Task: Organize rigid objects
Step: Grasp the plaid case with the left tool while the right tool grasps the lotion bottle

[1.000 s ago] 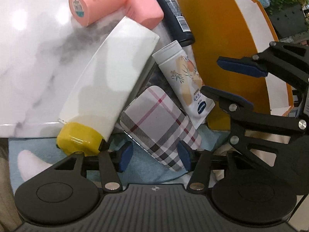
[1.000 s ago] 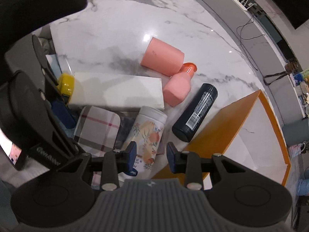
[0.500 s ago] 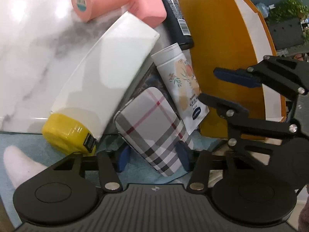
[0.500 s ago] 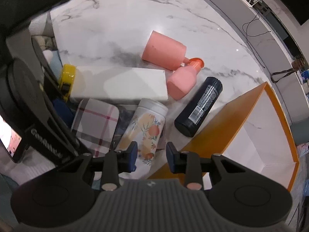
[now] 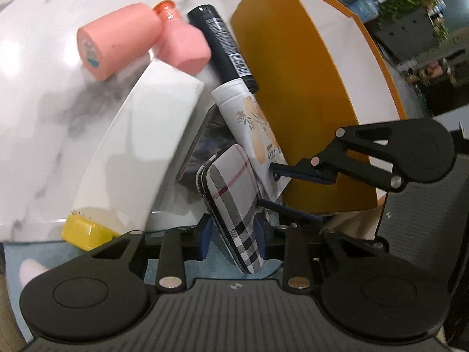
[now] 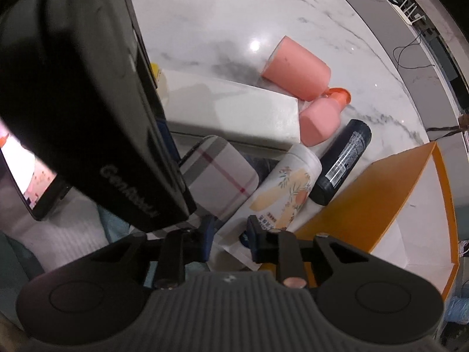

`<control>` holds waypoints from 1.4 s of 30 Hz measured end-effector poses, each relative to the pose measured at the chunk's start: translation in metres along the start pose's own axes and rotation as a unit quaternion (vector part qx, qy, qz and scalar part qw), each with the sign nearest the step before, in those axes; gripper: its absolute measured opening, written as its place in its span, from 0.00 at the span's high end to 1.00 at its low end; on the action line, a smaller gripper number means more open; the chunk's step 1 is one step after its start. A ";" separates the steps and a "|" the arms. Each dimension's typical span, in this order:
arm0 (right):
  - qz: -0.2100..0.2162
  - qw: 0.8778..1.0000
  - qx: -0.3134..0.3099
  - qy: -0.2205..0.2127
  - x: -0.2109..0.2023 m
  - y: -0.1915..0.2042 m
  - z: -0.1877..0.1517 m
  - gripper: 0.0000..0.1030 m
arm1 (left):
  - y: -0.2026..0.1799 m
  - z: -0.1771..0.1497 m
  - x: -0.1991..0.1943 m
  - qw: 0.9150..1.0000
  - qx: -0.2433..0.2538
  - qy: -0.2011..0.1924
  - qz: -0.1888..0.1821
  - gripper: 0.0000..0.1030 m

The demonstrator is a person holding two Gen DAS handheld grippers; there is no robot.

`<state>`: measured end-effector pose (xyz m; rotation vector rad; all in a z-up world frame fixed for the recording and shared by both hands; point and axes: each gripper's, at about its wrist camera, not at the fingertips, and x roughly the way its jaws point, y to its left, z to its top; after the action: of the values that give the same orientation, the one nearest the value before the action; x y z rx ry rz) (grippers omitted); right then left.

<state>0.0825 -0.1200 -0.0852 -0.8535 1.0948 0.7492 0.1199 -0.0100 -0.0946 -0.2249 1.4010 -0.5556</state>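
Lifting together looks wise: left gripper fingers have just closed onto the grey plaid hard case, right gripper fingers onto the floral white tube, beside the orange-walled box on the marble bench.

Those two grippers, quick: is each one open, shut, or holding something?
Left gripper: just closed on the plaid case, gripping it.
Right gripper: just closed on the floral tube, gripping its flat end.

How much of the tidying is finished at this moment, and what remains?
Nothing shows in the orange box yet. In hand: the left hand-held gripper has just closed on the plaid case; the right hand-held gripper is closing on the floral tube. Left: pink bottles, dark bottle, white tube.
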 end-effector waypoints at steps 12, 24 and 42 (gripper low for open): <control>-0.013 1.000 0.003 0.001 -0.004 -0.001 0.000 0.79 | -0.007 -0.003 -0.005 0.999 0.023 -0.031 -0.019 0.68; 0.012 0.999 0.034 -0.007 0.000 -0.015 -0.009 0.93 | 0.002 -0.008 0.014 0.997 0.010 -0.057 -0.051 0.61; -0.059 0.993 0.099 0.025 0.005 -0.030 0.019 0.67 | -0.003 0.003 -0.028 0.995 0.035 -0.098 0.002 0.81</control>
<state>0.1180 -0.1179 -0.0793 -0.7643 1.1325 0.5130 0.1199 0.0004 -0.0686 -0.2146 1.1886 -0.5638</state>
